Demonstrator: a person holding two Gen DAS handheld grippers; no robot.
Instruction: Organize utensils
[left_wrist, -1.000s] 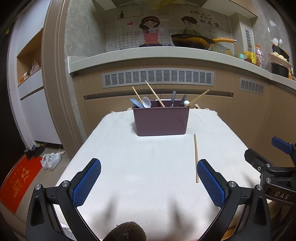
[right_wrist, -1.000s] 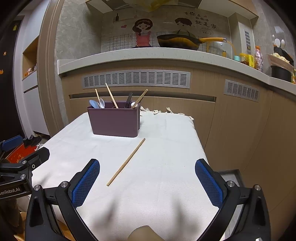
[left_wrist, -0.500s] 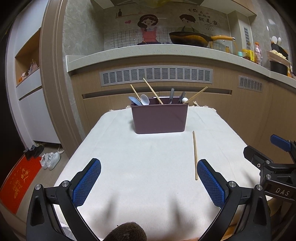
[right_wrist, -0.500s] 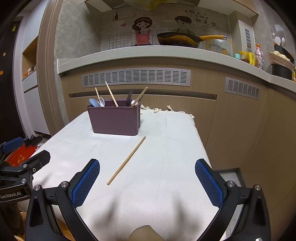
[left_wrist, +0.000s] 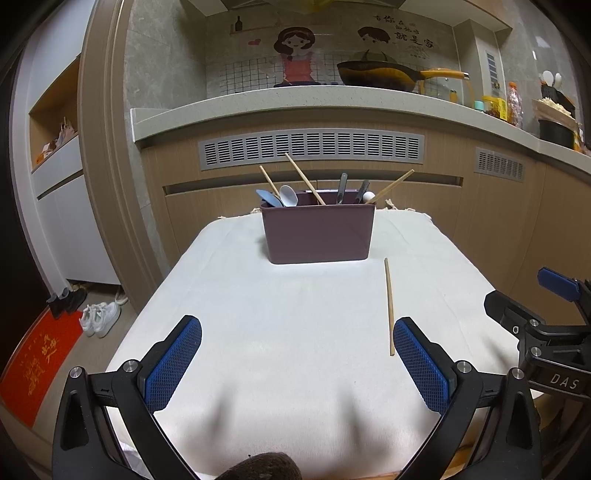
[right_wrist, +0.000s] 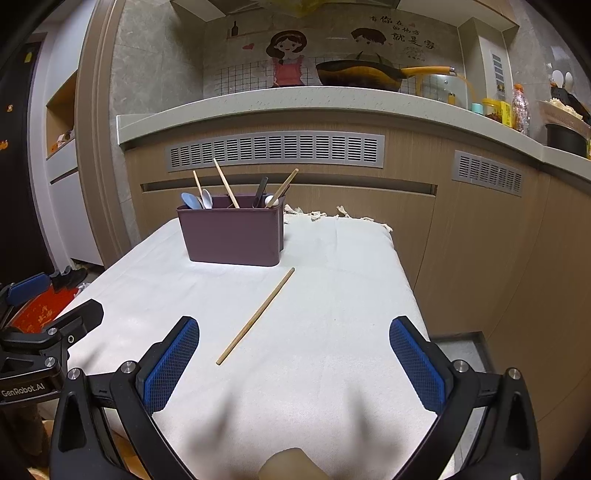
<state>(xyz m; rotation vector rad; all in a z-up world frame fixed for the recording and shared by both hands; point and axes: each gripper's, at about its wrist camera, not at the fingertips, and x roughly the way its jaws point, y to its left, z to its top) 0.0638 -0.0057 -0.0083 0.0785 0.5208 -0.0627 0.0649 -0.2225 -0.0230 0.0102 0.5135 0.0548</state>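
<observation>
On the floor at far left lie a red mat (left_wrist: 35, 360) and a pair of white sneakers (left_wrist: 100, 317), beside a table covered with a cream cloth (left_wrist: 295, 332). The left gripper (left_wrist: 297, 363) hovers low over the near edge of the cloth, its blue-padded jaws spread wide with nothing between them. Toward the far end of the cloth stands a maroon utensil caddy (left_wrist: 317, 234), holding a blue spoon (left_wrist: 269, 197), a white spoon (left_wrist: 289, 195), three upright wooden chopsticks and two dark handles. One loose wooden chopstick (left_wrist: 388, 306) lies flat on the cloth, apart from the caddy's right front corner, its near tip just beside the left gripper's right pad. In the right wrist view the same chopstick (right_wrist: 255, 316) runs diagonally from near the caddy (right_wrist: 233, 236) toward the right gripper's left pad. The right gripper (right_wrist: 294, 363) is likewise wide open and empty, over the cloth's near right part. Behind, a dark frying pan (right_wrist: 360, 75) sits on the counter.
</observation>
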